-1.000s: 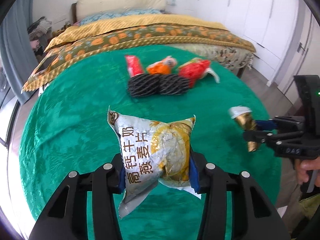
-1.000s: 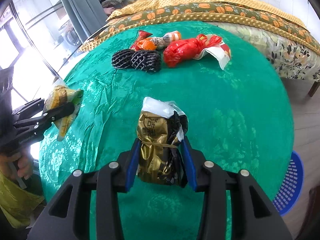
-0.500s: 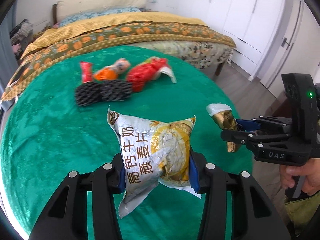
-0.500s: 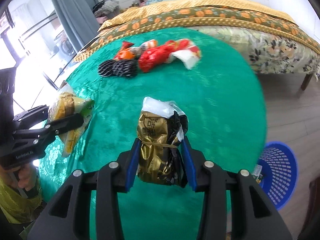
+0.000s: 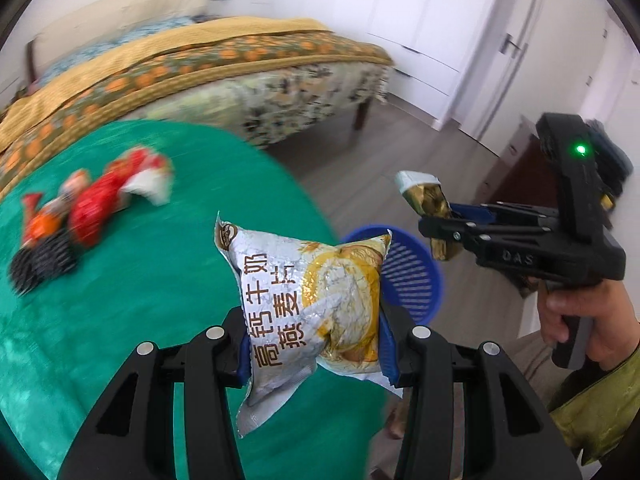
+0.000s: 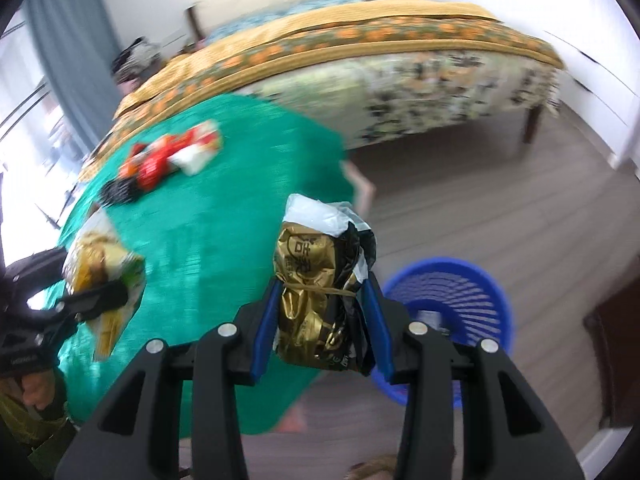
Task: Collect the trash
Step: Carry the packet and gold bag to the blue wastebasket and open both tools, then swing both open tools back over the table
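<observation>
My left gripper (image 5: 312,340) is shut on a silver and yellow snack bag (image 5: 308,300), held above the edge of the green table (image 5: 120,320). My right gripper (image 6: 324,320) is shut on a crumpled gold and black wrapper (image 6: 316,300); it also shows in the left wrist view (image 5: 432,216). A blue basket (image 6: 456,296) stands on the floor beside the table, just past both grippers, and shows in the left wrist view (image 5: 408,272) too. Red and orange wrappers (image 5: 104,200) and black mesh pieces (image 5: 40,260) lie on the table's far side.
A bed (image 6: 380,52) with a patterned cover stands behind the table. White wardrobe doors (image 5: 440,32) line the far wall. Wooden floor (image 6: 500,200) lies between bed and basket. A dark cabinet (image 6: 616,340) stands right of the basket.
Both grippers have swung right with their loads, from over the table toward the table's edge. The blue basket has come into the left wrist view and nearer in the right.
</observation>
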{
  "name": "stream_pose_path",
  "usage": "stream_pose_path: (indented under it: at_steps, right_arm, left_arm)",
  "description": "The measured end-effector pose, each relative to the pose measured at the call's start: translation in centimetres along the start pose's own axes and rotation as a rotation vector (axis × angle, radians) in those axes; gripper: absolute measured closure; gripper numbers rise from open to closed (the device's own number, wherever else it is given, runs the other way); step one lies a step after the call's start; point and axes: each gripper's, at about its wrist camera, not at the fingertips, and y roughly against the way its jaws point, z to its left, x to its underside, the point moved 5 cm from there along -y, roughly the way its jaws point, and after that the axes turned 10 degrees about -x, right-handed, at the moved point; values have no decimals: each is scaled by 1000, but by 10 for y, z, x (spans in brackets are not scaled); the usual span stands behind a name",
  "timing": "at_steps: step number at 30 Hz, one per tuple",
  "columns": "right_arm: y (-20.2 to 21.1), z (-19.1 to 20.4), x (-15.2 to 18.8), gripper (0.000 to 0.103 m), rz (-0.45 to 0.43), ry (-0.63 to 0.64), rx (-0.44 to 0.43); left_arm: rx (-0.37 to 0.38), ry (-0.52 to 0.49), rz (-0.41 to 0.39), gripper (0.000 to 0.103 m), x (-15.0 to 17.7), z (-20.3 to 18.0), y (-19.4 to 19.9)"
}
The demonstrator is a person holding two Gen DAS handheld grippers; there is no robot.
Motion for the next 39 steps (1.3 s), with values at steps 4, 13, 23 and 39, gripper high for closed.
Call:
stream_pose_path:
  at_steps: [4, 13, 23, 39]
  right_arm:
    - [13, -55, 2, 63, -10, -63, 53]
    - [7, -139, 22, 63, 4, -192, 95]
    - [-3, -186, 27, 58, -7, -270, 75]
    - [37, -182, 16, 5, -194, -262, 168]
  left_arm:
    - [51, -42, 18, 56, -17, -48, -28]
    - [97, -55, 103, 55, -34, -114, -114]
    - [88, -87, 152, 41, -35, -145, -180]
    - [-23, -34, -63, 5, -44, -97, -88]
